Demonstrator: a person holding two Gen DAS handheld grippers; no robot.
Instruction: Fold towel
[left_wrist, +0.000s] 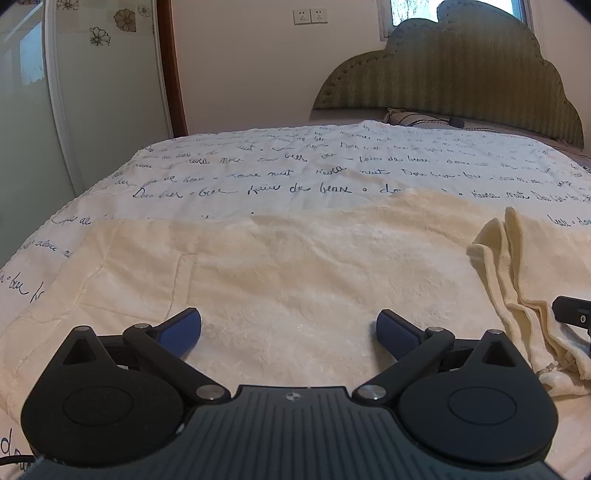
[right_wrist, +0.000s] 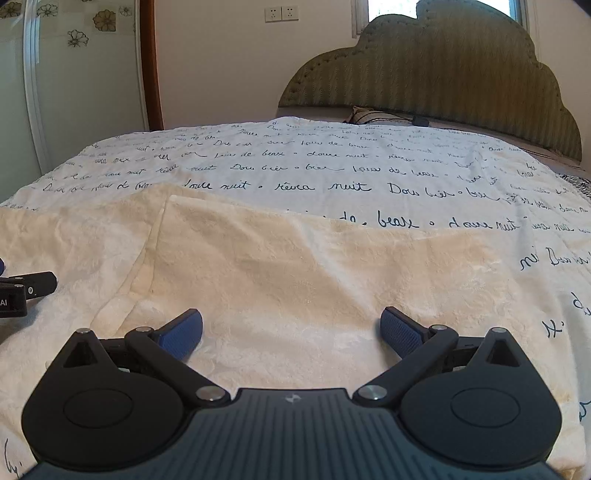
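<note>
A cream fleecy towel (left_wrist: 295, 266) lies spread on the bed, also filling the lower half of the right wrist view as the towel (right_wrist: 314, 266). In the left wrist view a bunched, raised fold of it (left_wrist: 517, 266) stands at the right. My left gripper (left_wrist: 290, 326) hovers open just over the towel's near part, blue pads wide apart, nothing between them. My right gripper (right_wrist: 291, 326) is open too, low over the towel. A ridge in the cloth (right_wrist: 147, 251) runs left of it. Part of the other gripper shows at each view's edge (left_wrist: 572, 314) (right_wrist: 26, 291).
The bed is covered by a white bedspread with dark handwriting print (left_wrist: 332, 162). A green padded headboard (left_wrist: 443, 81) and a pillow (left_wrist: 417, 120) stand at the far end. A glass door with flower decals (left_wrist: 55, 110) is at the left.
</note>
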